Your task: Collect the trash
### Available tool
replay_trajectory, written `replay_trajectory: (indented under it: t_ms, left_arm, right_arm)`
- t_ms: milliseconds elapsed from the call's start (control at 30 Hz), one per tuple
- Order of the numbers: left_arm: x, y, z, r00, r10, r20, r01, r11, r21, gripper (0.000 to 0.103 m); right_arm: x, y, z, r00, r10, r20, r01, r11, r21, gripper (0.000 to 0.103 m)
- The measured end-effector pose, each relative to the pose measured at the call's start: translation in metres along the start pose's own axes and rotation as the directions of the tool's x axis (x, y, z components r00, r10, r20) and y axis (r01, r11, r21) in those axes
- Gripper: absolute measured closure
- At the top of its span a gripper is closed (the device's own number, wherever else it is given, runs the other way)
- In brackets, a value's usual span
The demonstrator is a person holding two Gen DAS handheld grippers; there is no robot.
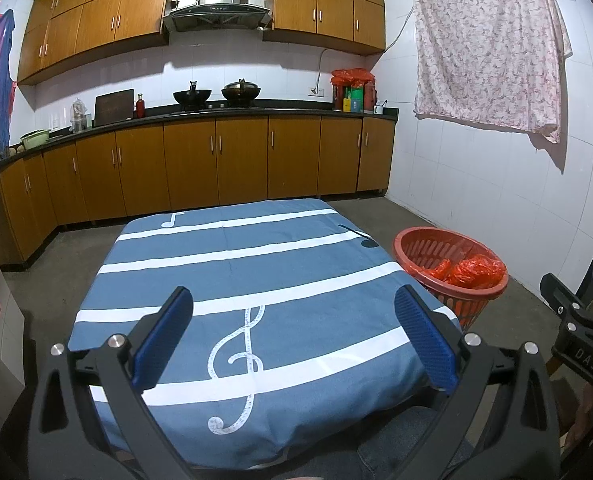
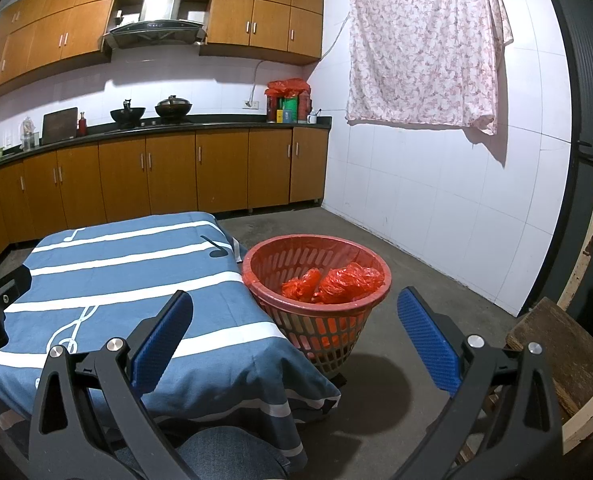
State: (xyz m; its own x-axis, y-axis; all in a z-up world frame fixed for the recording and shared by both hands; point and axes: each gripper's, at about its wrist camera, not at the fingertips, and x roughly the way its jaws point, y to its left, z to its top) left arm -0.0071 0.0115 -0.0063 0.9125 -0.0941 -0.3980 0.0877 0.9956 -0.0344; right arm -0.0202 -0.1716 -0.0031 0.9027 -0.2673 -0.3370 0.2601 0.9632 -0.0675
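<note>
Nearest us: our left gripper (image 1: 292,332) hangs over the near edge of the table, jaws spread wide with nothing between the blue pads (image 1: 164,340); our right gripper (image 2: 294,334) is likewise wide open and empty, held over the gap between table corner and basket.

Trash: we see red crumpled plastic (image 2: 332,280) lying inside the red basket (image 2: 256,264); in the left view the same red plastic (image 1: 470,270) shows in the basket (image 1: 404,240). Whether it is loose trash or a slumped liner bag we cannot tell.

Basket: it stands upright on the concrete floor (image 2: 416,280), just beside the right far corner of the table, touching or nearly touching the hanging cloth.

Table: we see a blue tablecloth (image 1: 256,272) with white stripes and music notes; no loose item shows on it in either view.

Step in hand: we judge that we are either at the very start or at the end, with both grippers free and nothing to grasp on the cloth.

Next move: if trash remains, we must first find it outside these views, then bring one open gripper down around it, close, and carry it over the basket rim.

Surroundings: a wooden stool (image 2: 556,352) sits to our right; kitchen cabinets (image 1: 216,160) and a floral sheet (image 1: 488,48) lie well beyond.
</note>
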Motion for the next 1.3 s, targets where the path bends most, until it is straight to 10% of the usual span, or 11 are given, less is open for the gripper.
replay_trajectory:
  t_ms: [1300]
  left_arm:
    - [-0.0004, -0.0009, 0.0008, 1.000, -0.001, -0.005, 0.001, 1.000, -0.003, 0.004]
  right_arm:
    - [-0.0005, -0.0025, 0.0017, 1.000, 0.001, -0.003, -0.001, 1.000, 0.003, 0.002]
